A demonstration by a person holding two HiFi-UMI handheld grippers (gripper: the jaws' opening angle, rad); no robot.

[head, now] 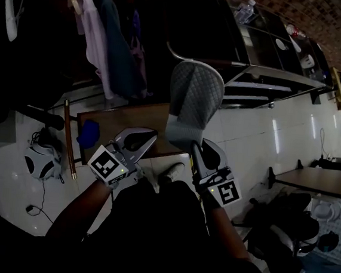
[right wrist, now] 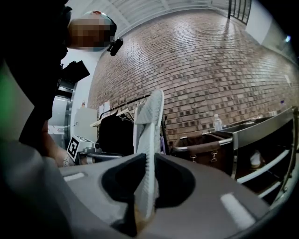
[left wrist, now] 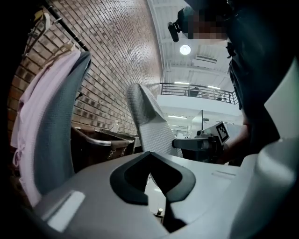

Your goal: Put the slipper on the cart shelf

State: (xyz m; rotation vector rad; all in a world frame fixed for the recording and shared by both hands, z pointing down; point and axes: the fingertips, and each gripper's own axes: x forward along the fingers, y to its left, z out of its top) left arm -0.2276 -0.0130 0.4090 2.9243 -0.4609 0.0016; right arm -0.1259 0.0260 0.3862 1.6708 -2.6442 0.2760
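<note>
Right claw [head: 197, 146] grips the grey slipper [head: 193, 96] by its lower end, holding it upright at frame centre. Left claw [head: 148, 137] sits just beside it, jaws together and empty.

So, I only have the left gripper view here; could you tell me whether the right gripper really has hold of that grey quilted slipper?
Observer: Yes. In the right gripper view, the right gripper is shut on the grey quilted slipper, which stands upright between its jaws.
Operator: Thank you. And where is the cart from there?
Observer: The head view shows the metal shelved cart just beyond the slipper, with a clear plastic bottle on its top.
</note>
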